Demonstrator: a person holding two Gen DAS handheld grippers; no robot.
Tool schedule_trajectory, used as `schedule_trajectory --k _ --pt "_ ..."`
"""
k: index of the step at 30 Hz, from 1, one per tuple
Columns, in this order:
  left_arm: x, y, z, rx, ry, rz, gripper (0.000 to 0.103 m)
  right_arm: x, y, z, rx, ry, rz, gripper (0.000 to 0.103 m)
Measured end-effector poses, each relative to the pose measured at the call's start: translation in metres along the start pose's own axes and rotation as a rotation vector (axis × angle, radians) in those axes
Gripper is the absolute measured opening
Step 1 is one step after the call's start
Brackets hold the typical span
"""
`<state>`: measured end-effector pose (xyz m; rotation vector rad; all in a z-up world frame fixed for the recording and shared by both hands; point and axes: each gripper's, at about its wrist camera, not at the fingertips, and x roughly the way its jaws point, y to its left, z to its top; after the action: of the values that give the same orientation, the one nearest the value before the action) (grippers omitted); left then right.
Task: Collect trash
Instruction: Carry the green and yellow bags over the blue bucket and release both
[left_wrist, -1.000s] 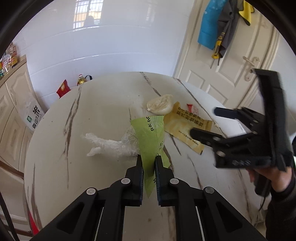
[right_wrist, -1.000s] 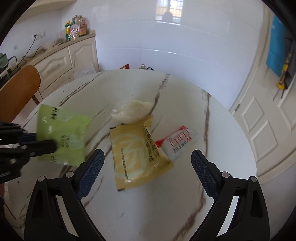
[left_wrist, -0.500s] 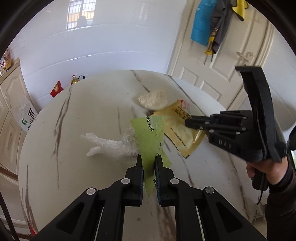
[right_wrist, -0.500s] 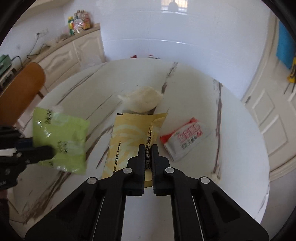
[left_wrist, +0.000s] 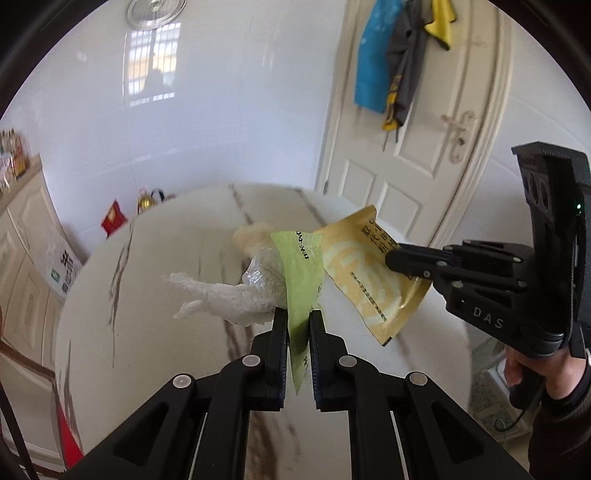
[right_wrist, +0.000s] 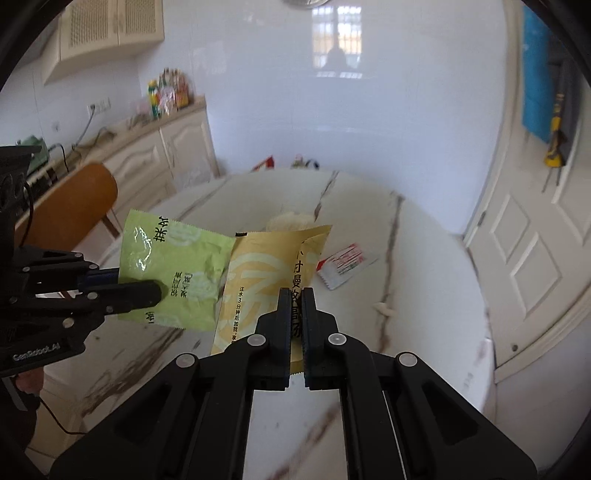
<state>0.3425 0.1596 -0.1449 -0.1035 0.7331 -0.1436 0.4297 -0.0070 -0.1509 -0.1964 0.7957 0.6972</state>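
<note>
My left gripper (left_wrist: 298, 319) is shut on a green wrapper (left_wrist: 301, 280) and a crumpled clear plastic bag (left_wrist: 236, 295), held above the round marble table (left_wrist: 155, 295). My right gripper (right_wrist: 296, 297) is shut on a yellow packet (right_wrist: 258, 280), lifted off the table right beside the green wrapper (right_wrist: 173, 273). The right gripper also shows in the left wrist view (left_wrist: 391, 258), the left one in the right wrist view (right_wrist: 155, 291). A crumpled cream tissue (right_wrist: 291, 221) and a red-and-white packet (right_wrist: 345, 264) lie on the table behind.
A white door (left_wrist: 424, 140) with hanging clothes stands to the right. Cream cabinets (right_wrist: 162, 147) with bottles run along the left wall. An orange chair (right_wrist: 74, 199) stands at the table's left side. A small crumb (right_wrist: 384, 308) lies near the table's right edge.
The right gripper, open a second ago, shut on the yellow packet and has raised it off the table. Both grippers and their trash have risen, and the views tilt upward.
</note>
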Motion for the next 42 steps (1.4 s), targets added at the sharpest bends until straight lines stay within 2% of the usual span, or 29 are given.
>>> schedule_trajectory --k 4,12,22,28,34,42 --pt "-0.028 -0.03 -0.002 0.037 -0.062 0.014 0.007 -0.042 -0.005 -0.009 0.029 -0.063 -0.019 0.005" --pt "-0.07 -0.096 -0.018 0.115 -0.149 -0.012 0.006 -0.121 -0.016 -0.03 0.073 -0.166 -0.05 0.005" --pt "-0.079 -0.173 -0.029 0.224 -0.17 -0.078 0.006 -0.187 -0.06 -0.071 0.164 -0.23 -0.123 0.005" --pt "-0.054 -0.225 -0.029 0.294 -0.132 -0.143 0.006 -0.215 -0.106 -0.106 0.242 -0.236 -0.181 0.005" --pt "-0.006 -0.273 -0.023 0.344 -0.062 -0.196 0.006 -0.222 -0.164 -0.152 0.343 -0.208 -0.228 0.005" --pt "0.086 -0.318 -0.017 0.399 0.054 -0.215 0.006 -0.183 -0.247 -0.221 0.486 -0.119 -0.236 0.005"
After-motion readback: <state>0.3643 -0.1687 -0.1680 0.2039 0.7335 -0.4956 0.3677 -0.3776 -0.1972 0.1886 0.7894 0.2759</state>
